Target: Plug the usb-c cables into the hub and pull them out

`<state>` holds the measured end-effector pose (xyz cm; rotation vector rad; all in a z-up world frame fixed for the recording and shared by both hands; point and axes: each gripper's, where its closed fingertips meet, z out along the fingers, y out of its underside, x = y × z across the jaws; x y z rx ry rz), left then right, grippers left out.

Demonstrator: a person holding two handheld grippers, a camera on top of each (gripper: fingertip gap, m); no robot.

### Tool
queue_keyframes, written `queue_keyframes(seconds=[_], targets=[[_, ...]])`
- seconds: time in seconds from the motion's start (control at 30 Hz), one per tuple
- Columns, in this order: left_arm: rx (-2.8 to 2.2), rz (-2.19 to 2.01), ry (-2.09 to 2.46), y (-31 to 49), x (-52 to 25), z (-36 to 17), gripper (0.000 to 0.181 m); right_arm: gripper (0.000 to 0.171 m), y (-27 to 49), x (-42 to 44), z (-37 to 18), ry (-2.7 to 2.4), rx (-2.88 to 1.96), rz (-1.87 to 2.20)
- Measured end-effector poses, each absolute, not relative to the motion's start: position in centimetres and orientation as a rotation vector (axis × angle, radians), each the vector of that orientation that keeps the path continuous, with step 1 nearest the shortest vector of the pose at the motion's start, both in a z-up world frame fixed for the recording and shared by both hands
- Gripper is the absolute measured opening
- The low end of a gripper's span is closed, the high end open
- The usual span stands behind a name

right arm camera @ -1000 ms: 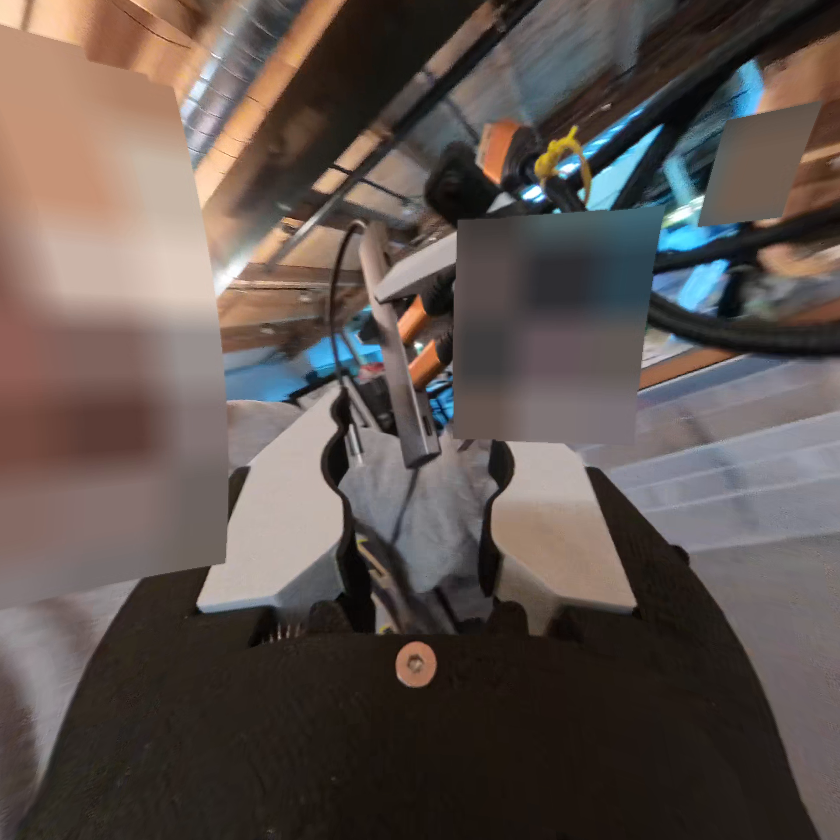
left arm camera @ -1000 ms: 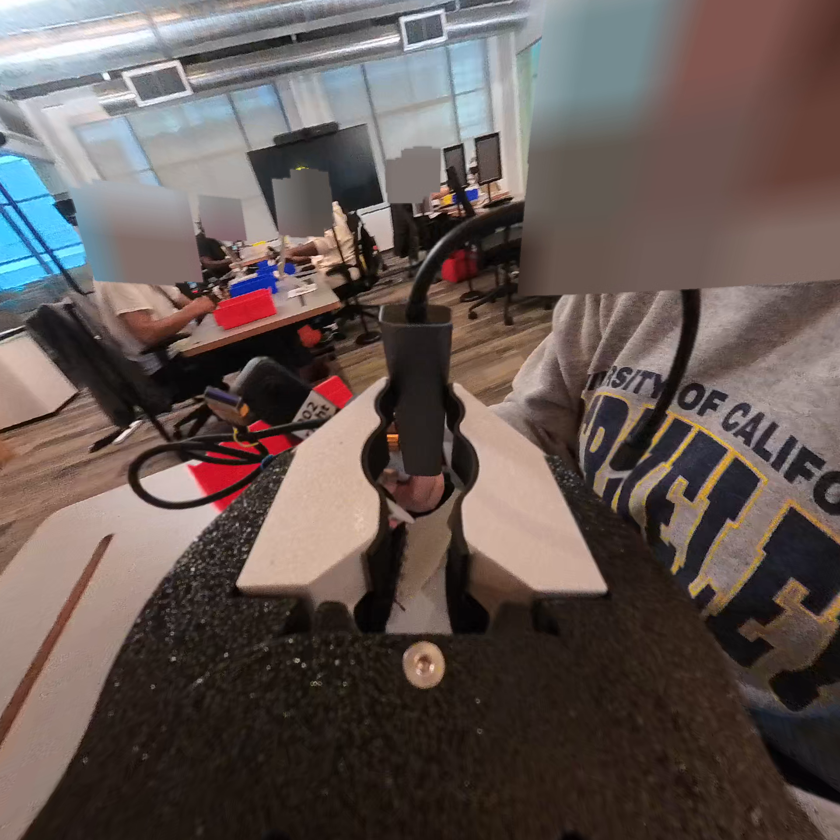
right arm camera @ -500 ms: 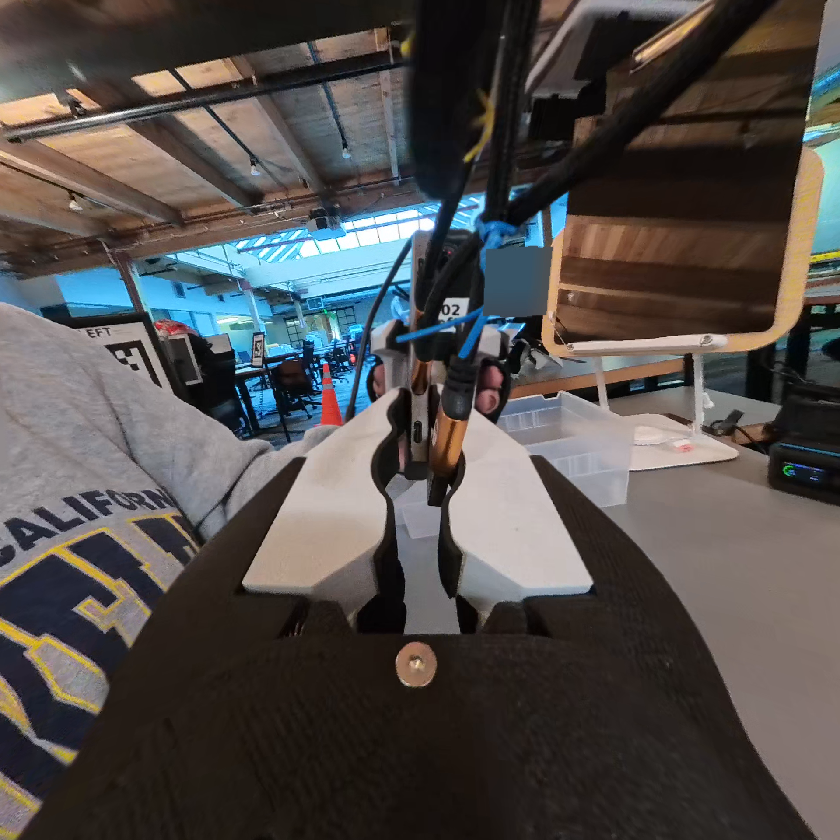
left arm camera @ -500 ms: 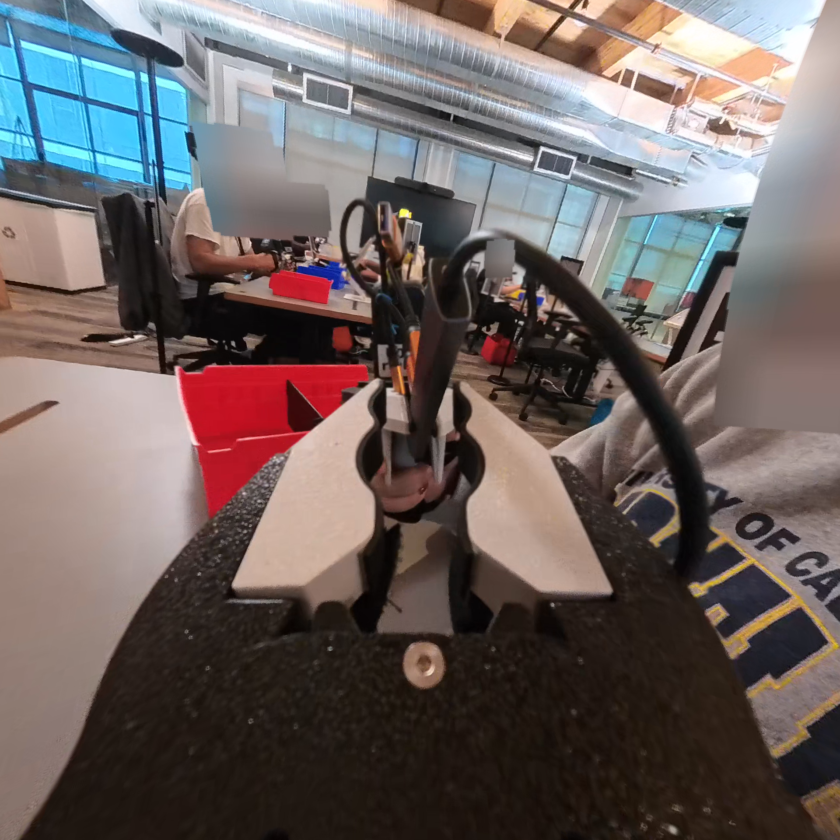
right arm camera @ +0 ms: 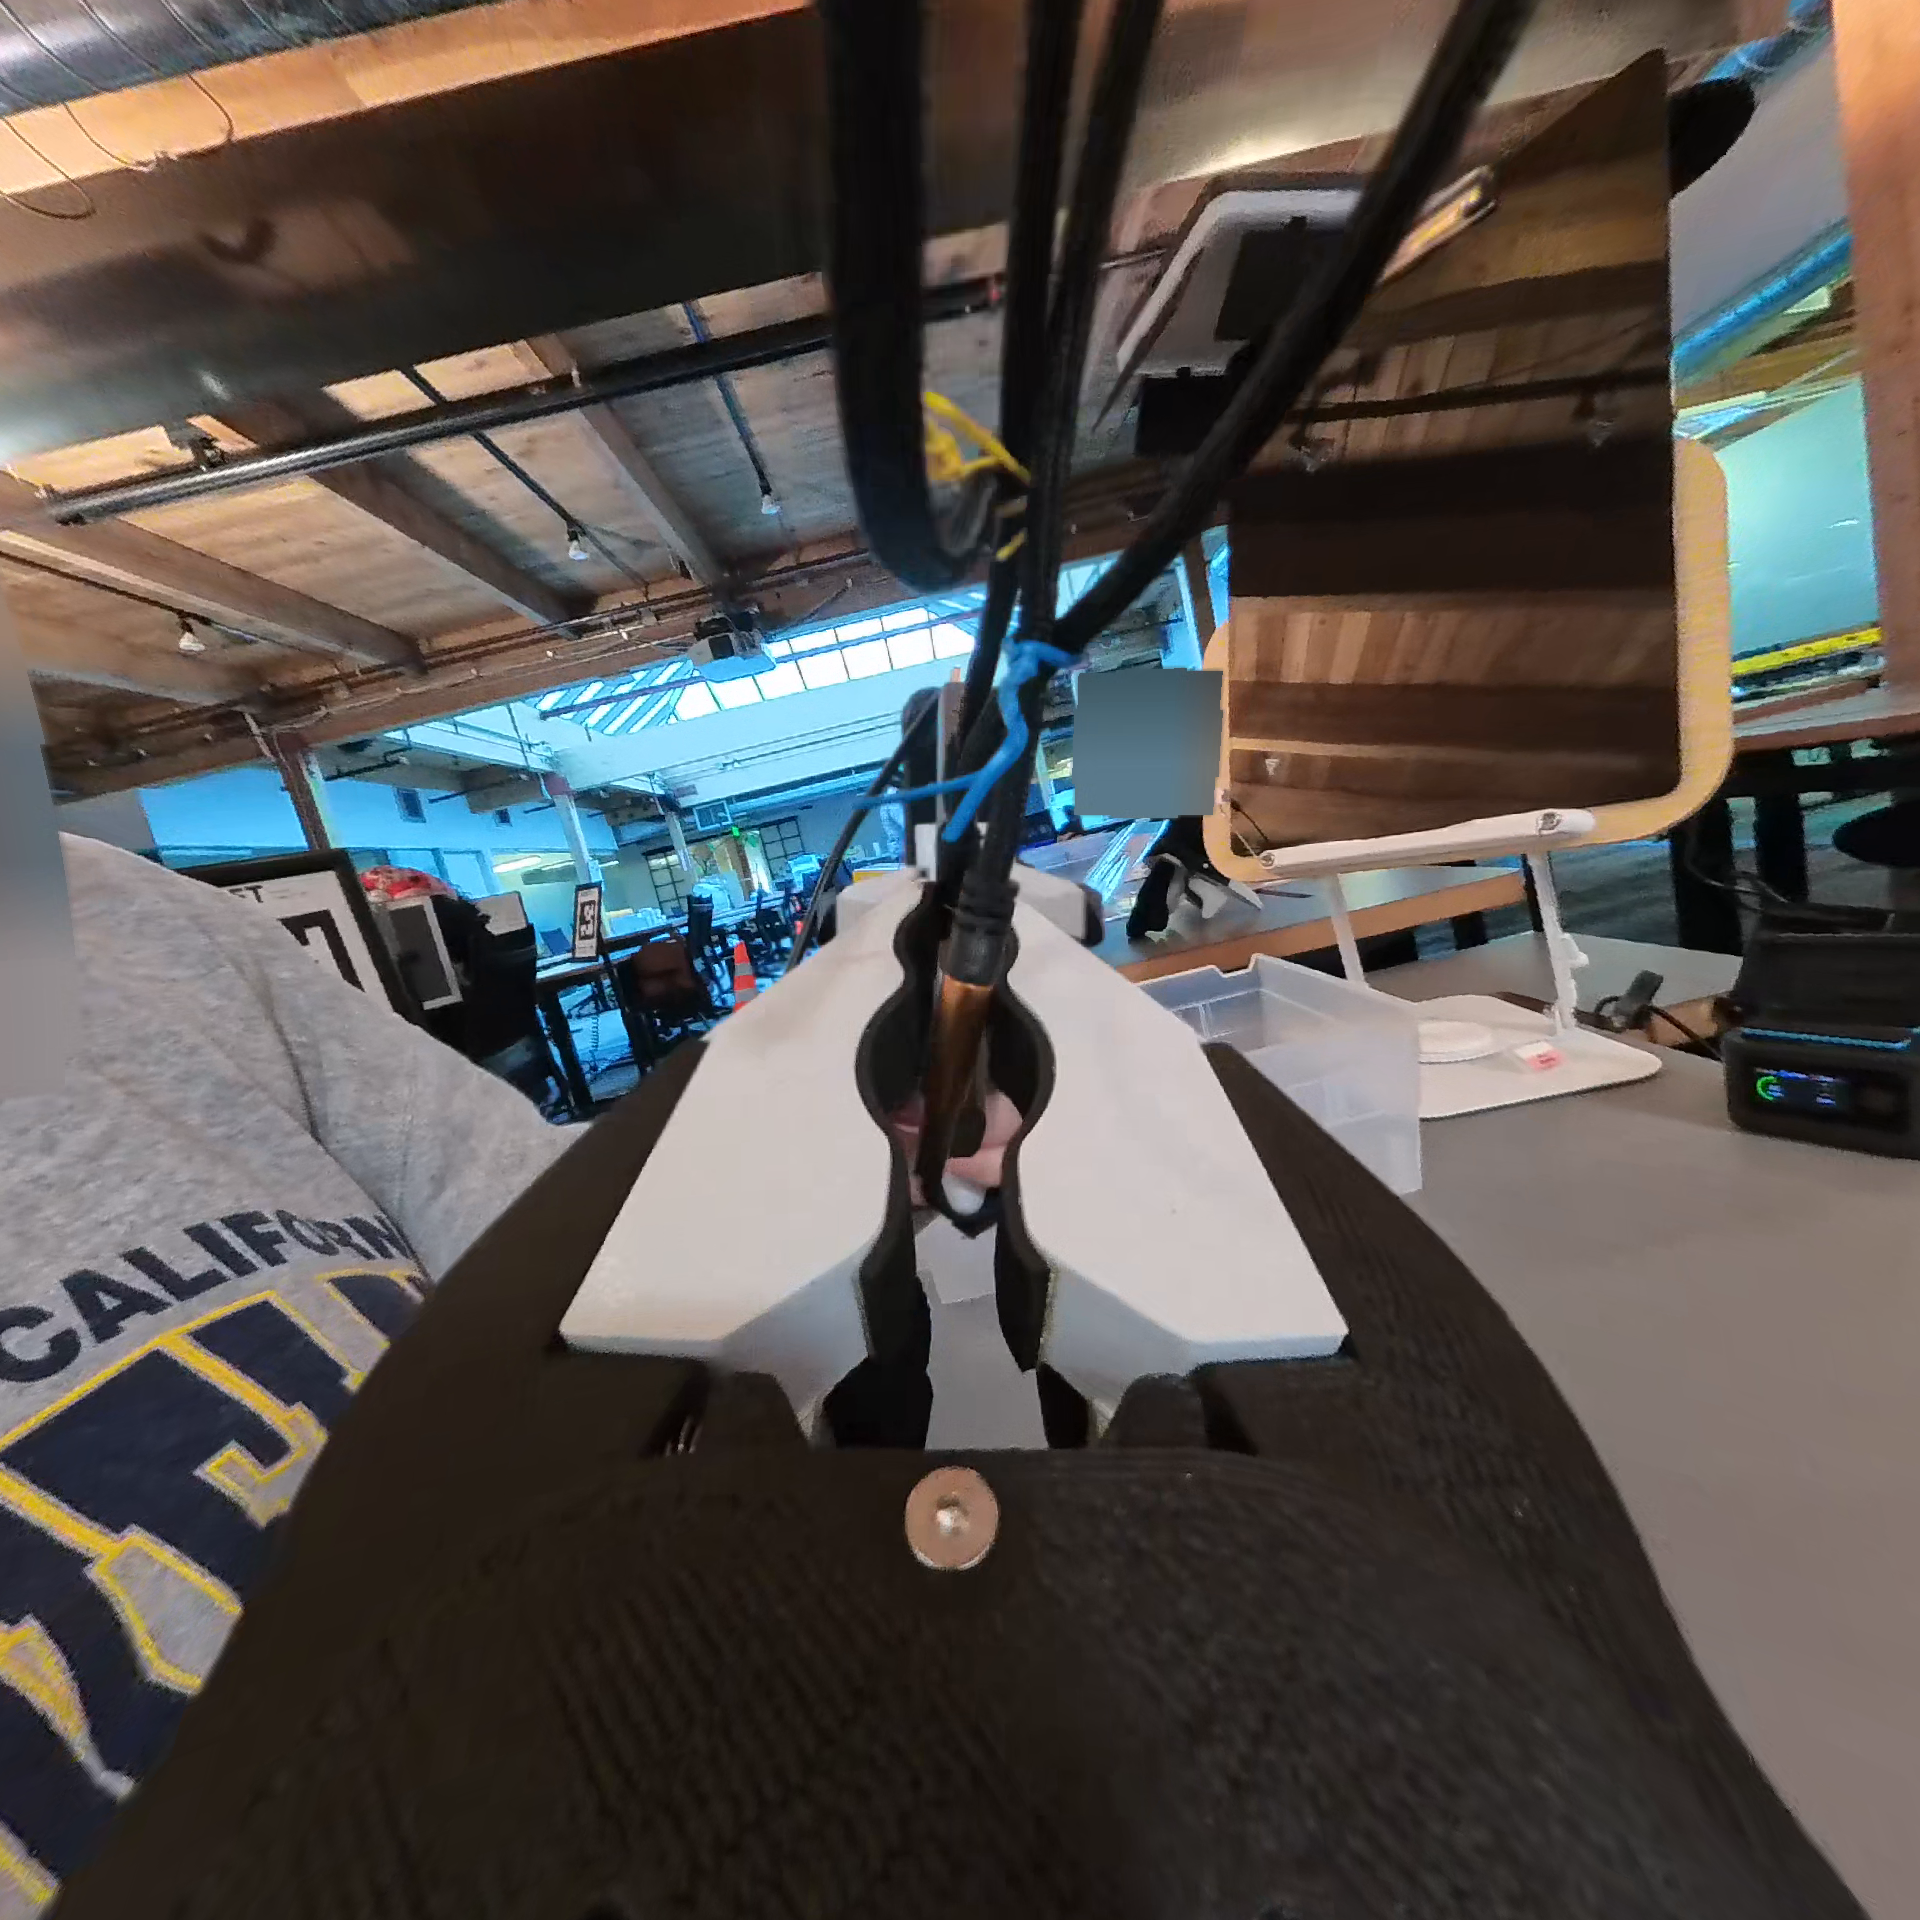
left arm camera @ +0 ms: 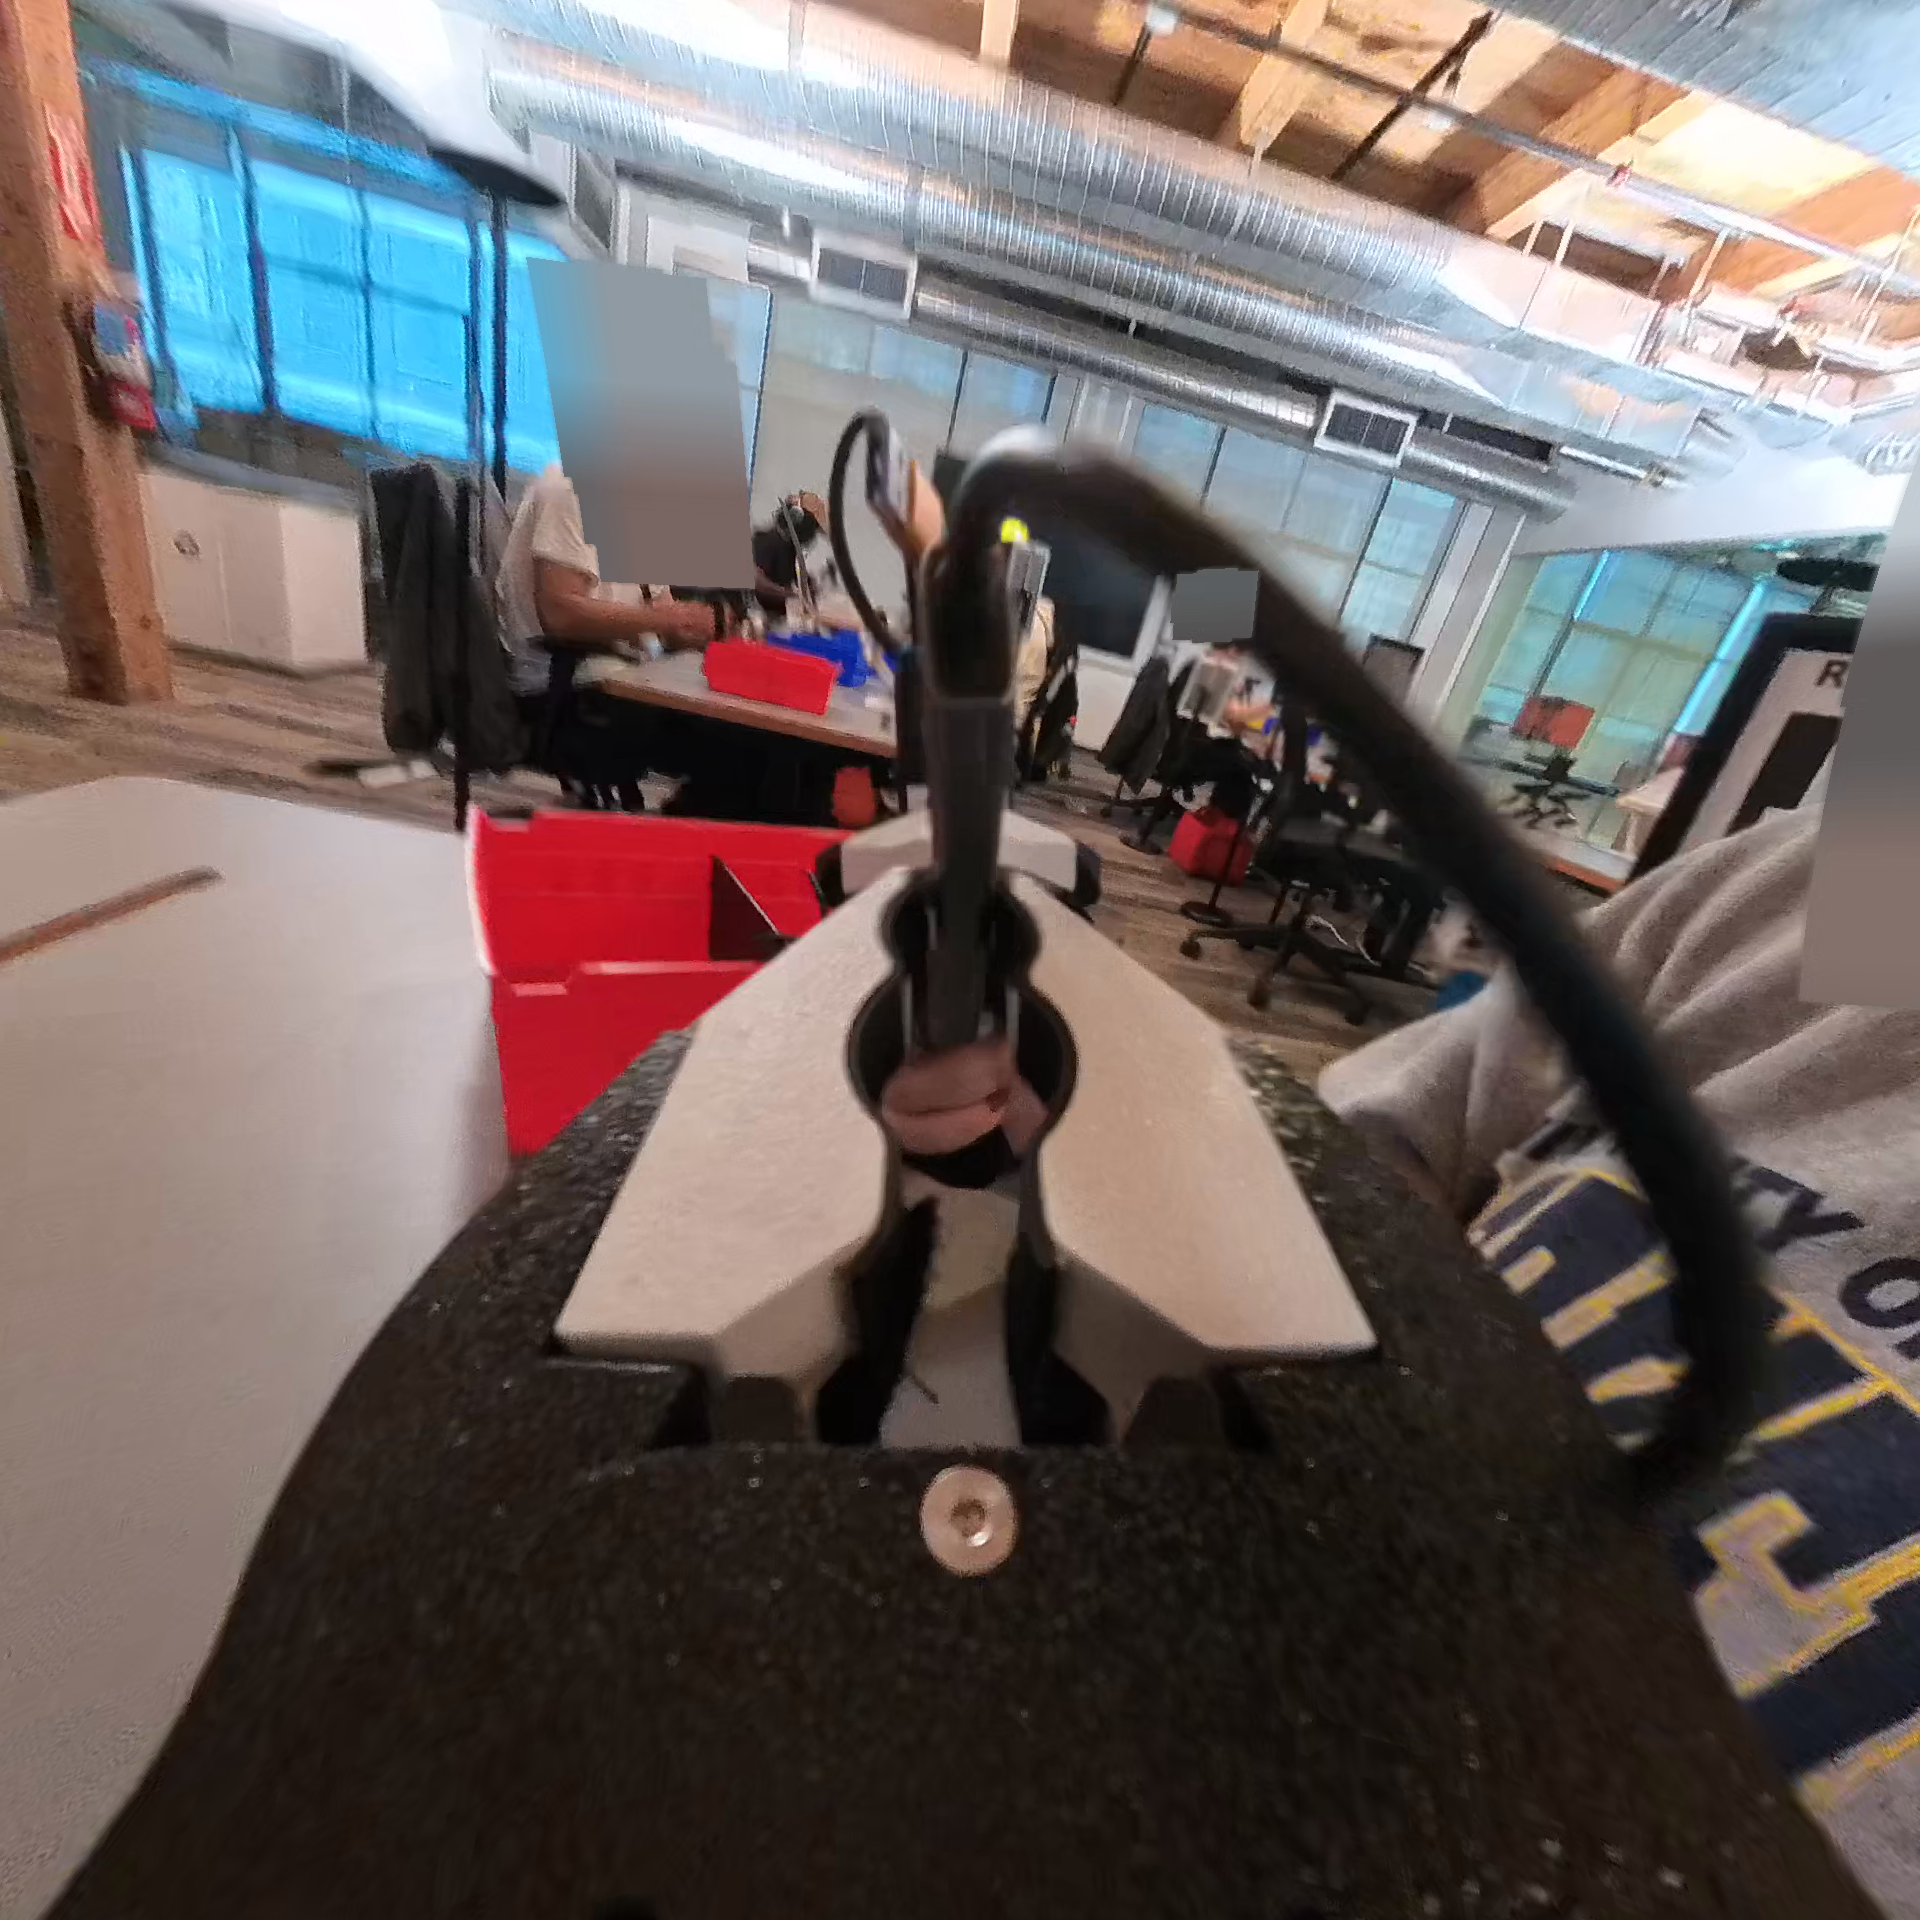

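right gripper [right arm camera: 956, 935] now clamps orange plug [right arm camera: 958, 1039]; left gripper [left arm camera: 961, 914] grips hub [left arm camera: 966, 831].

Each hand-held gripper, left [left arm camera: 961, 940] and right [right arm camera: 956, 966], had pale grey wedge-shaped fingers on a rough black body with one silver screw [left arm camera: 968, 1536]. The person wore a grey sweatshirt [right arm camera: 208, 1091] with navy-and-yellow lettering.

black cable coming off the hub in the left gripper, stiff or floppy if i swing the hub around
Probably springy: the black cable holds a smooth arch off the hub instead of drooping. It would likely tug on the hub, though the left gripper looks clamped on it.
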<state>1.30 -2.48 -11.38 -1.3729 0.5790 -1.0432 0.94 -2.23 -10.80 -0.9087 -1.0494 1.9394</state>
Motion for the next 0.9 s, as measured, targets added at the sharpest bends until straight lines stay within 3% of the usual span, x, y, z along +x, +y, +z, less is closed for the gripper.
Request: queue_keyframes(seconds=[0.47,0.77,0.9], targets=[[-1.328,-1.003,0.655,-3.9,2.9,-9.6,0.008,0.003,-3.8,1.7,-8.1,-0.976,-0.857,1.863],[-1.308,-1.030,0.695,-4.9,3.4,-9.3,0.008,0.003,-4.5,2.0,-7.6,-0.905,-0.909,2.080],[-1.361,-0.991,0.674,-4.5,2.9,-10.0,0.008,0.002,-4.2,1.4,-8.4,-0.995,-0.962,1.788]])
